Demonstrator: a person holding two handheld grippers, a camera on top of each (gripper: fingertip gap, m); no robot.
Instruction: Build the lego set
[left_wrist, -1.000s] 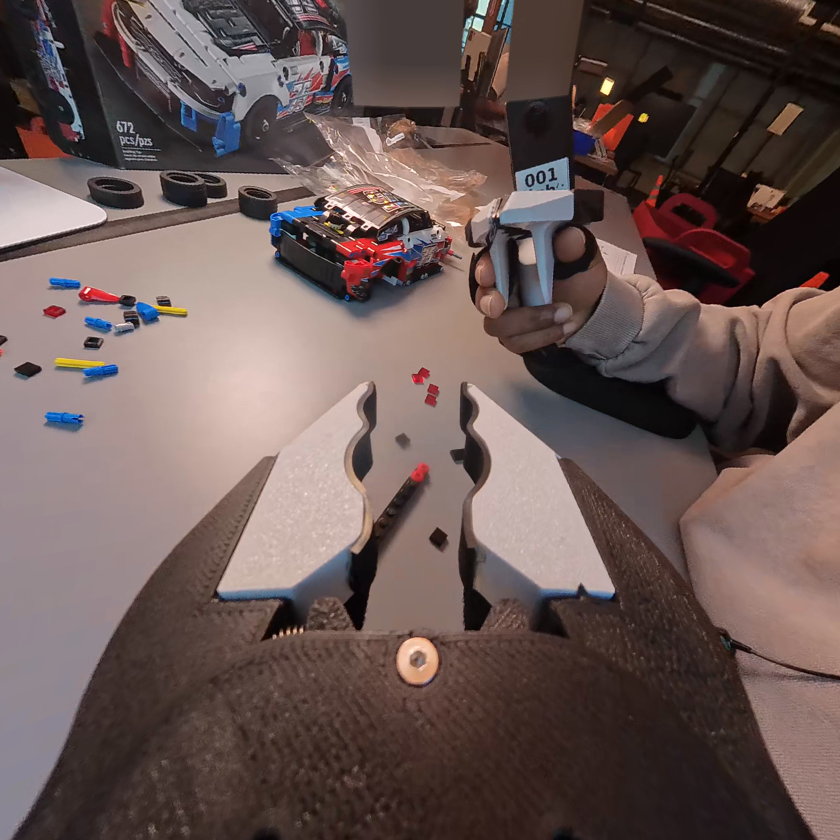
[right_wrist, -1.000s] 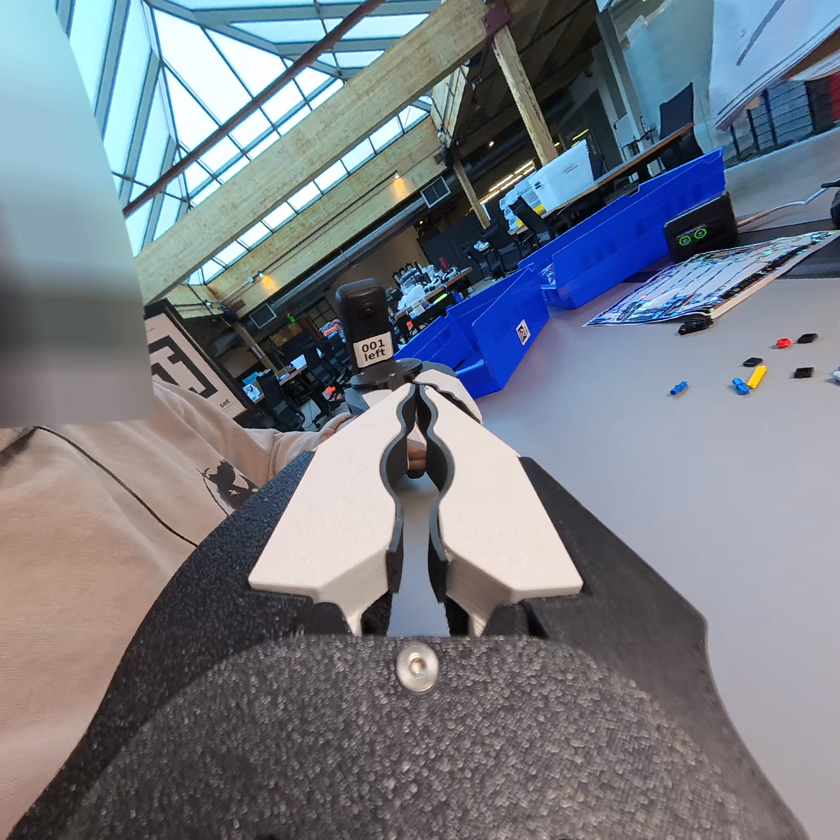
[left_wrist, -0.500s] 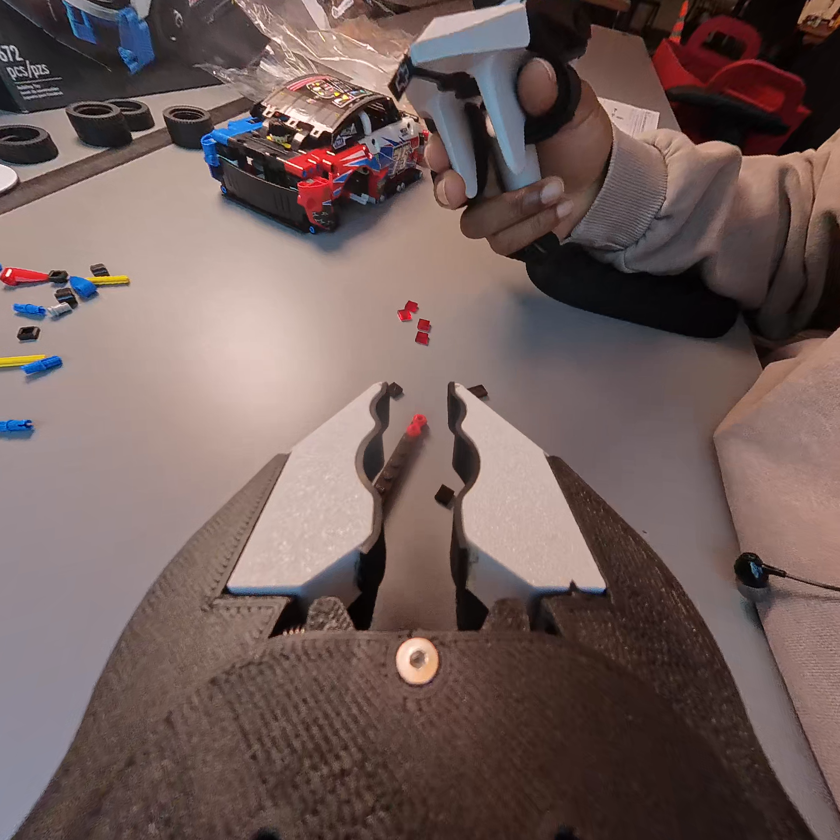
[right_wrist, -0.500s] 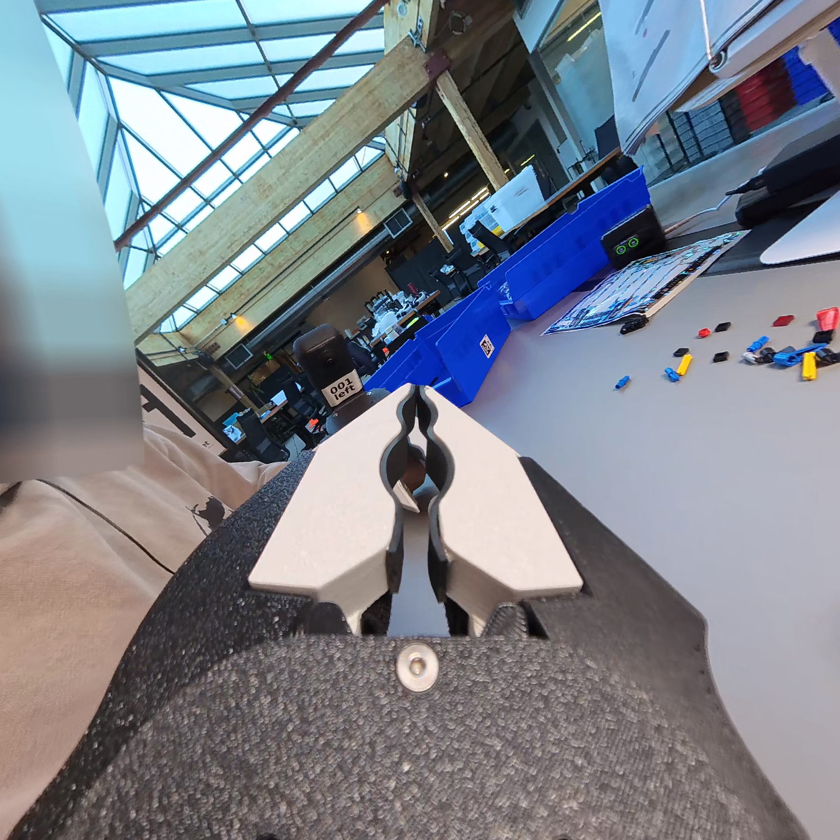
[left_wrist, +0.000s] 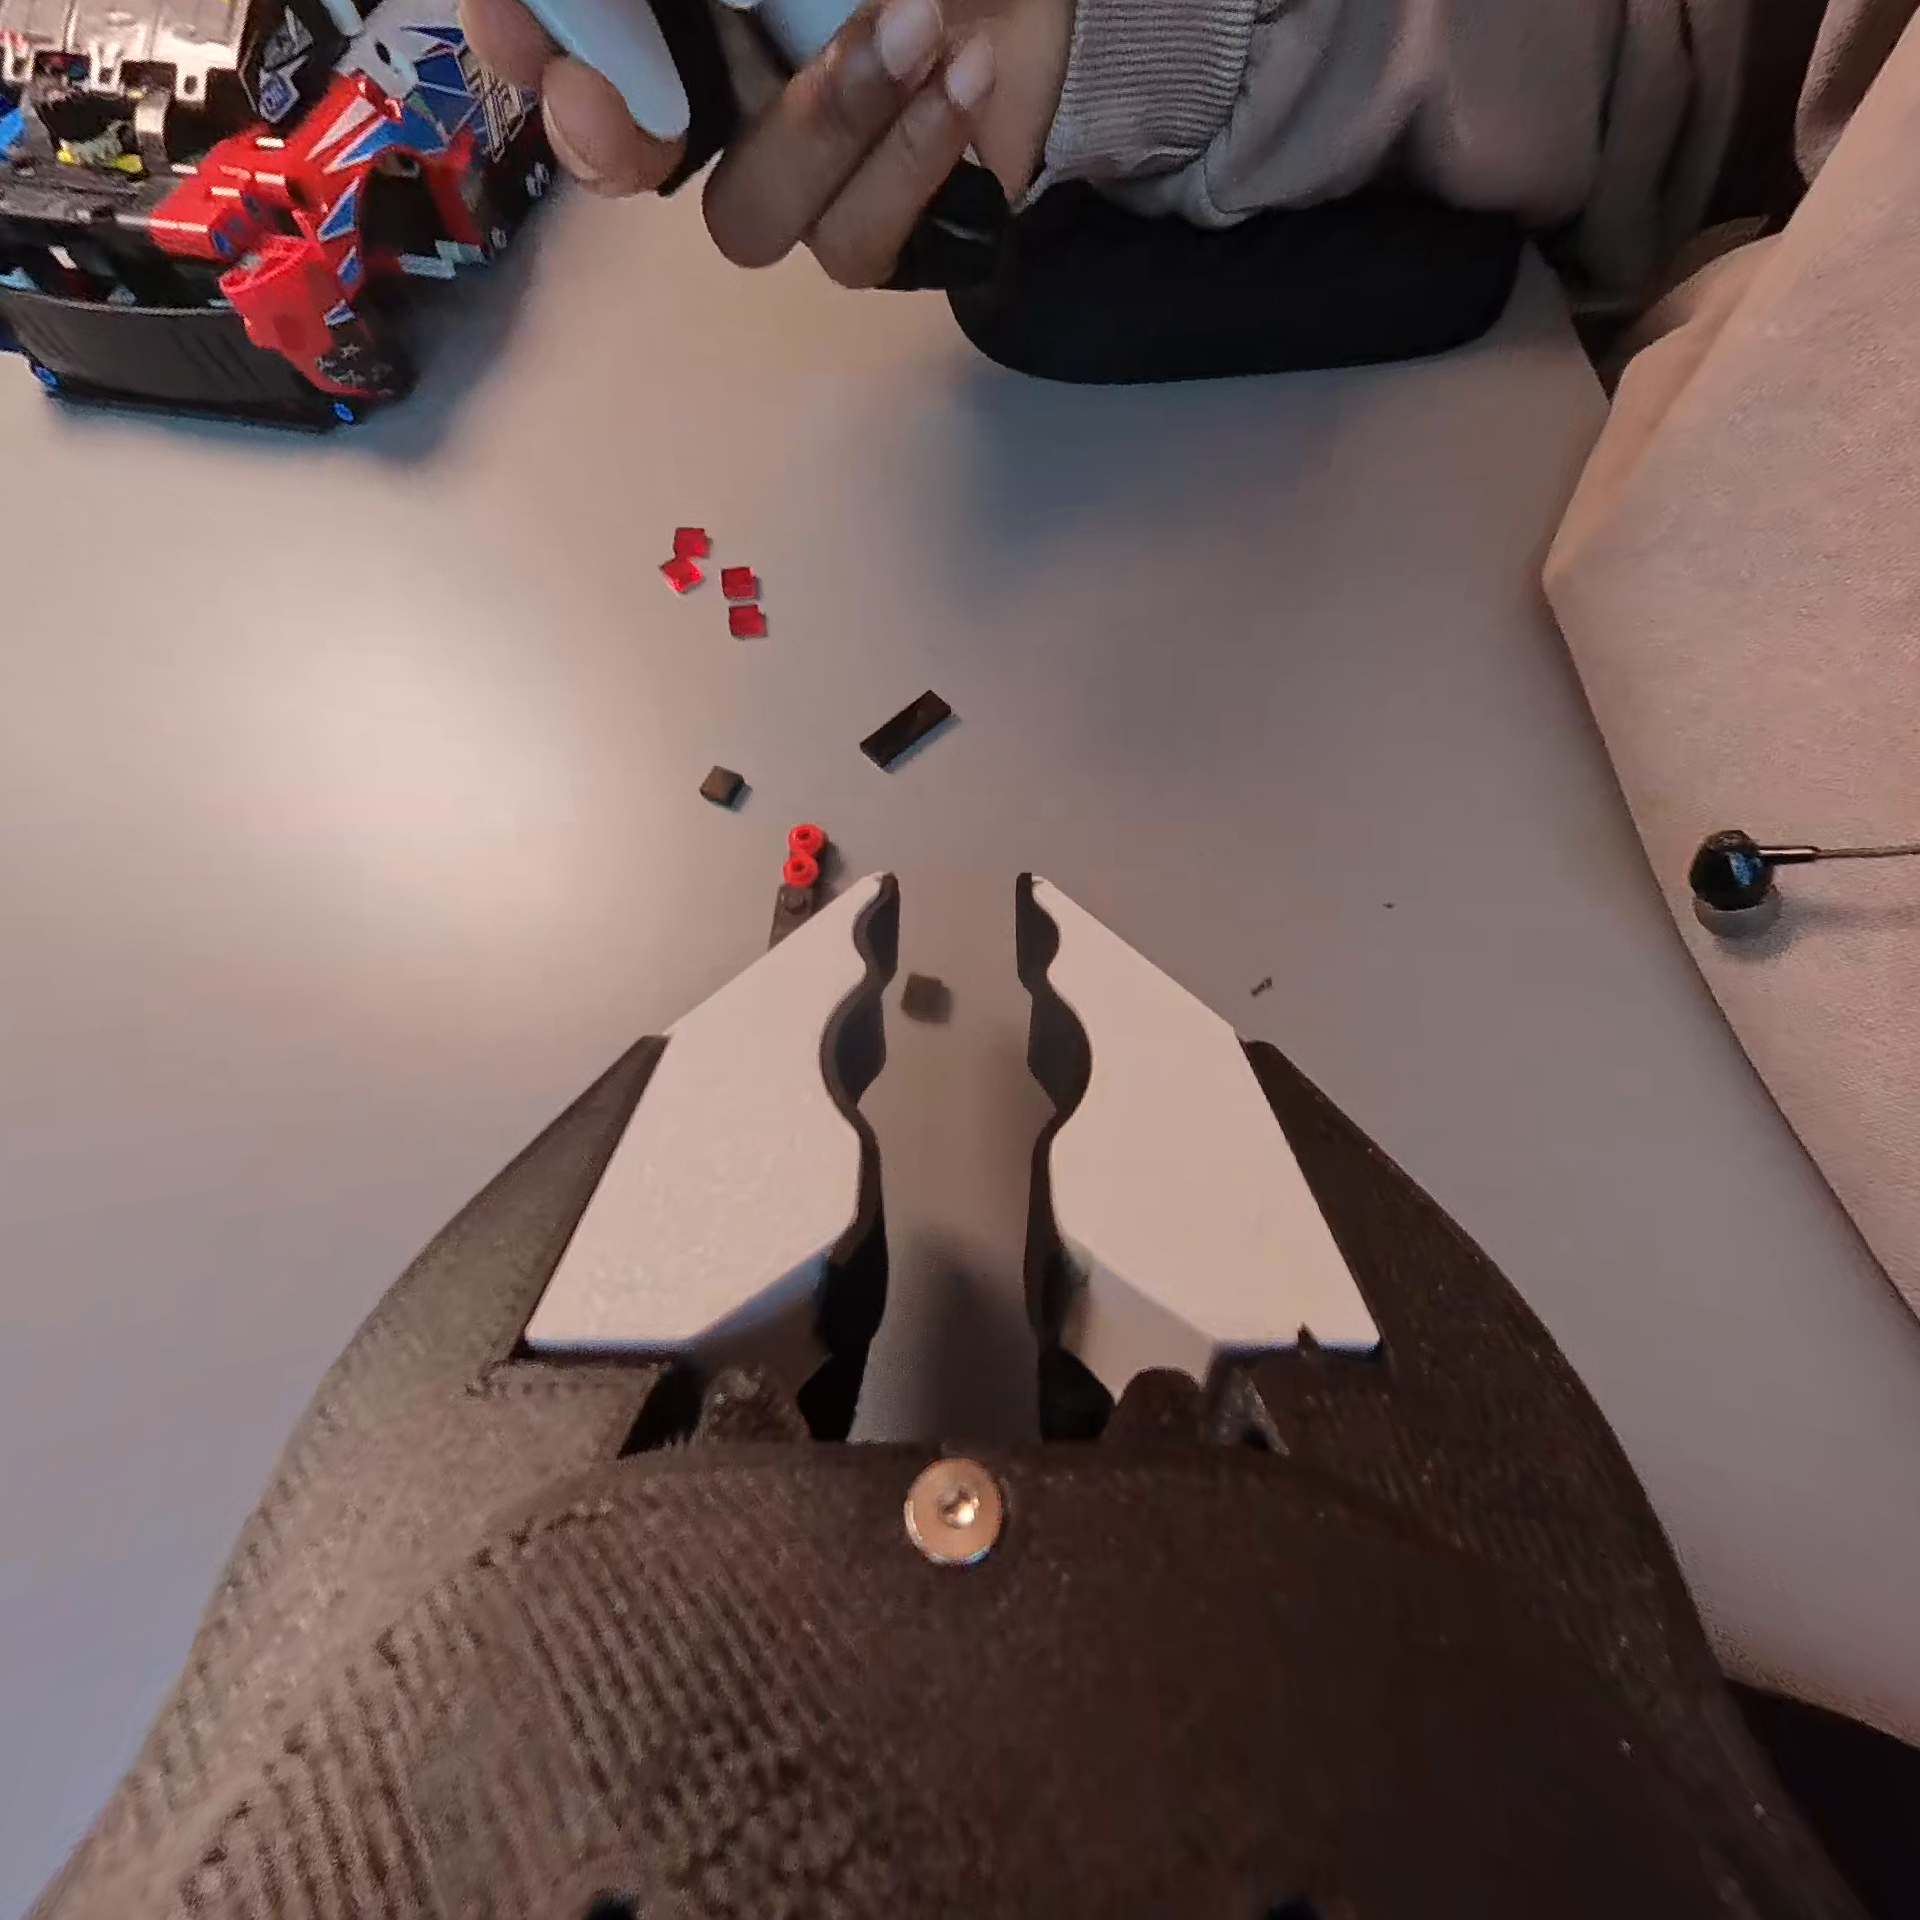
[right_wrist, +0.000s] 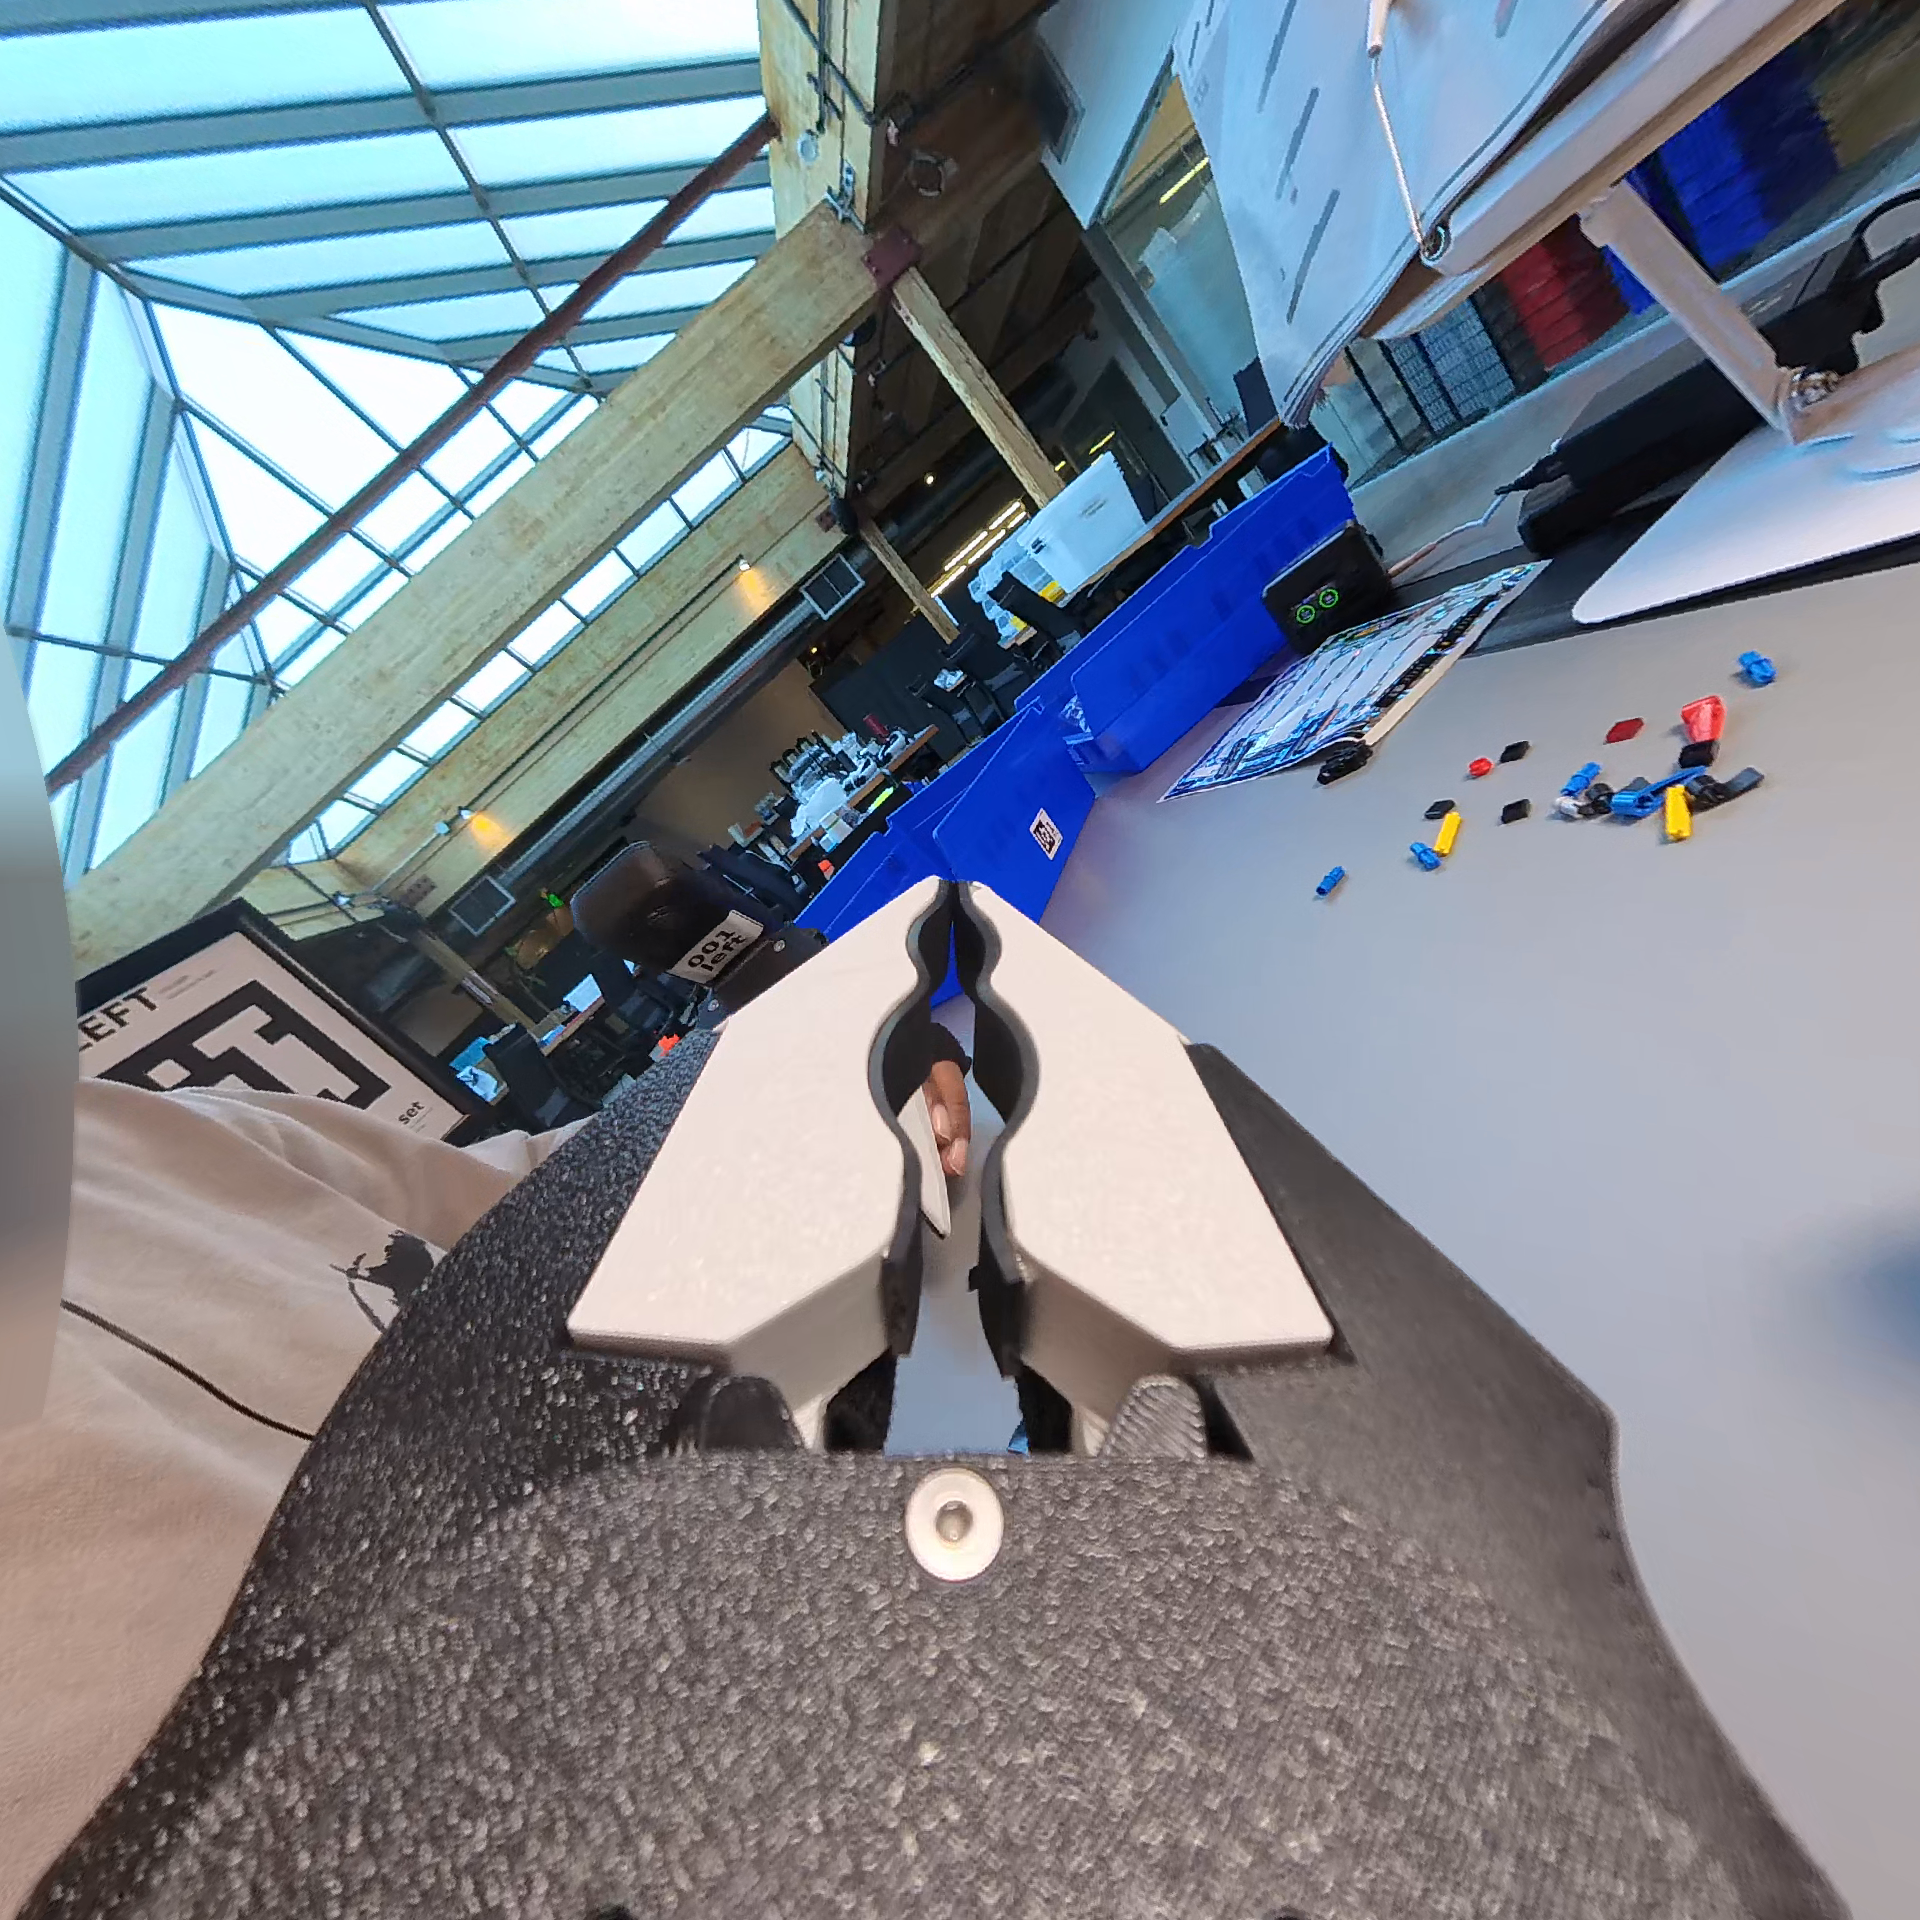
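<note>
So the left gripper (left_wrist: 957, 883) is held spread apart low over the grey table (left_wrist: 312, 935), nothing gripped. A tiny black square piece (left_wrist: 925, 1000) is framed between the fingers, slightly left of centre. Just past the left fingertip, a thin black beam with red pins (left_wrist: 800, 873) is mostly hidden under that finger; its long axis seems to run up and slightly right in the frame. Further up, a black flat tile (left_wrist: 907, 728) and red tiles (left_wrist: 717, 582) are scattered, and the half-built car (left_wrist: 239, 229) is parked at upper left. The right gripper (right_wrist: 962, 889) is pinched closed on nothing and pointed away, so the left one is clearly nearer.
</note>
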